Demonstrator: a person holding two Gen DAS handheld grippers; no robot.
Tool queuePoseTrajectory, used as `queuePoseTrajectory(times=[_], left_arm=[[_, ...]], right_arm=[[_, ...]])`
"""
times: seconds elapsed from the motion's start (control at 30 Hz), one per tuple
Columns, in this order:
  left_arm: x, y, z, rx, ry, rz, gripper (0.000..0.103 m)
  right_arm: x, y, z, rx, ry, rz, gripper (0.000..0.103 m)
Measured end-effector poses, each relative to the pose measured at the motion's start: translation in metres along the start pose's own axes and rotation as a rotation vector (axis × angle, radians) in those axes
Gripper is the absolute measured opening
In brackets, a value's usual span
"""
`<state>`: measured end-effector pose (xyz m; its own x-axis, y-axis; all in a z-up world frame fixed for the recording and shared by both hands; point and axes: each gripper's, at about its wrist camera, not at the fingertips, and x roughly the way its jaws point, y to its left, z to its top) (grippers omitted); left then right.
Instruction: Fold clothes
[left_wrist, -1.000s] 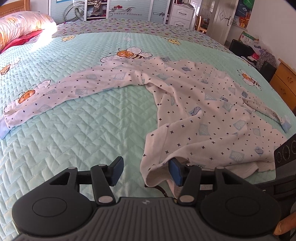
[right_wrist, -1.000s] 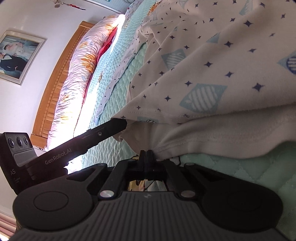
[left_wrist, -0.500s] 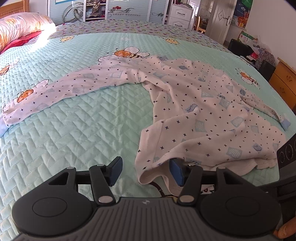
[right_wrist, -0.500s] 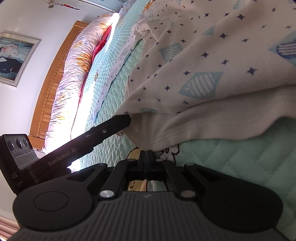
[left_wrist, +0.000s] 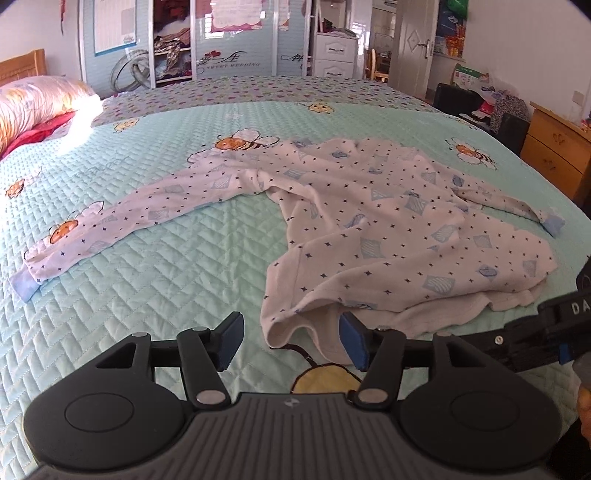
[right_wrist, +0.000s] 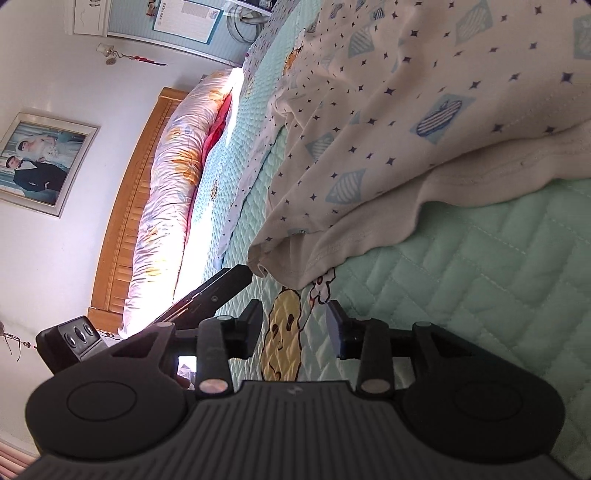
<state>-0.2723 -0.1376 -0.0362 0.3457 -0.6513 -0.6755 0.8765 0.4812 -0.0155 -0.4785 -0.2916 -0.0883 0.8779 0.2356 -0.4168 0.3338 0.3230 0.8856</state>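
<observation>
Both claws, the left gripper (left_wrist: 288, 338) and right gripper (right_wrist: 293, 328), gaped wide, holding nothing, just short of the shirt's hem (left_wrist: 291, 328). That long-sleeved patterned shirt (left_wrist: 369, 221) lay rumpled on the quilted bedspread (left_wrist: 184, 277), sleeves outstretched, no neat folds showing.

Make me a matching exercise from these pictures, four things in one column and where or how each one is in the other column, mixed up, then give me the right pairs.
Column one:
1. white star-patterned long-sleeved shirt
2. left tongs
3. right tongs
4. floral pink and orange quilt roll

Column two:
A. open, with the shirt's hem corner lying between the pads
B. lying along the wooden headboard
C. spread on the mint quilted bedspread, one sleeve stretched out
D. open, just short of the hem, holding nothing

Pairs: 1-C, 2-A, 3-D, 4-B
</observation>
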Motion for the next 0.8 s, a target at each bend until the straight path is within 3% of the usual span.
queuePoseTrajectory(times=[0.23, 0.63, 0.8], left_arm=[[0.002, -0.018, -0.004, 0.083, 0.006, 0.014, 0.06], [0.037, -0.014, 0.014, 0.154, 0.077, 0.119, 0.06], [0.034, -0.013, 0.018, 0.125, 0.055, 0.089, 0.045]], right_arm=[[0.001, -0.007, -0.002, -0.003, 0.004, 0.004, 0.038], [0.003, -0.011, -0.001, -0.003, 0.003, 0.003, 0.038], [0.005, -0.01, -0.003, -0.009, 0.001, 0.003, 0.038]])
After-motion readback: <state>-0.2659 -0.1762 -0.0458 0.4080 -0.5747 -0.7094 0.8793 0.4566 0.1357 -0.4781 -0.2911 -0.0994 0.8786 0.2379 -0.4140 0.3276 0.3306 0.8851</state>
